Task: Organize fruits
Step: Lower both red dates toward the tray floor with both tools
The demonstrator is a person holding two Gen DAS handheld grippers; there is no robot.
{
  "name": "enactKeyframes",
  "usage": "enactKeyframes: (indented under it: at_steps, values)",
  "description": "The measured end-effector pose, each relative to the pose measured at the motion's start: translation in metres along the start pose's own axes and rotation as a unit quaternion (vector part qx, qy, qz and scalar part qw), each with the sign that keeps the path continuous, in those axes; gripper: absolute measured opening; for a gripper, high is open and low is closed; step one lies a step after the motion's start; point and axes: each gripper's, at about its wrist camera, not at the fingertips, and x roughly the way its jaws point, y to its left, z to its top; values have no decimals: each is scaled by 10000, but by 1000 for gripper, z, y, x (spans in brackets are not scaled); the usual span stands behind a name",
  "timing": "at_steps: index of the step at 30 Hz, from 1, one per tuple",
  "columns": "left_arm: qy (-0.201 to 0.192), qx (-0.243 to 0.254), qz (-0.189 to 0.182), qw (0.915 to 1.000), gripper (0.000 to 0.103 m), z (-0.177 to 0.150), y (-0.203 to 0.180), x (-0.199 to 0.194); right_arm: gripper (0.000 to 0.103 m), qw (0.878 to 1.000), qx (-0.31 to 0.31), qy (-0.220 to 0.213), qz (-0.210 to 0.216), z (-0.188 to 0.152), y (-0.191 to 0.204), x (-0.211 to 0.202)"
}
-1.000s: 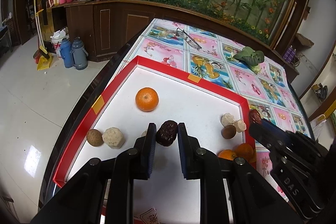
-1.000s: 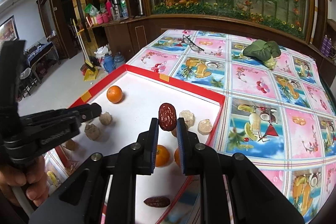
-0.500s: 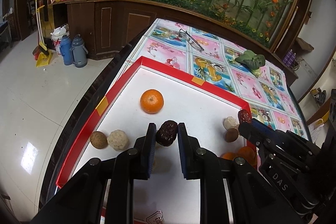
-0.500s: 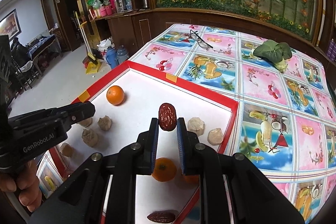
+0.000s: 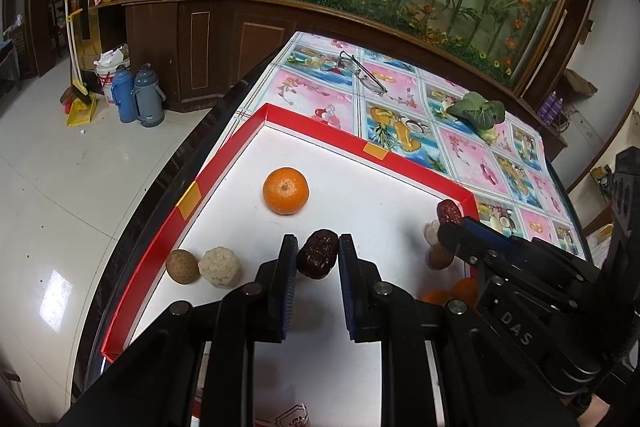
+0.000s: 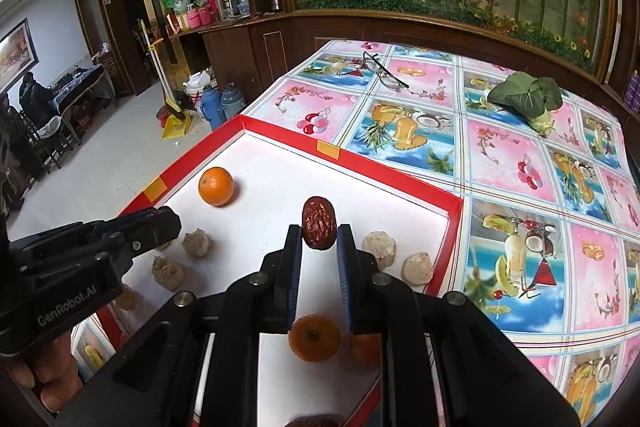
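black plastic fingers of the left gripper (image 5: 318, 259) pinch a dark wrinkly red date (image 5: 318, 254) above the white floor of the red-walled tray (image 5: 224, 163). the right gripper (image 6: 319, 239) squeezes a second wrinkly red date (image 6: 319, 223) the same way, higher over the tray. under the right gripper sit two small oranges (image 6: 315, 337), close together. just left of the left gripper lie a brown round ball (image 5: 182, 266) and a pale bumpy ball (image 5: 220, 266), touching. farther in, one round orange (image 5: 285, 190) rests alone on the white floor. past the tray, on the bright fruit-picture tablecloth (image 6: 504, 163), lie thin wire glasses (image 6: 384, 71) and a green leafy vegetable (image 6: 526, 95).
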Motion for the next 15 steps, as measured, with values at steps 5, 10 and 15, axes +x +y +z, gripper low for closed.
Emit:
enactKeyframes:
  at_steps: [5, 10, 15]
  values:
    - [8, -22, 71, 10000, 19, 1, 1, 3, 19, 9999, -48, 108, -20, 1, -1, 9]
    - [37, -28, 98, 9999, 19, 1, 1, 6, 19, 9998, -52, 171, -61, 4, -4, 16]
    - [46, -45, 104, 9999, 19, 1, 1, 6, 19, 9997, -61, 211, -79, 5, -5, 20]
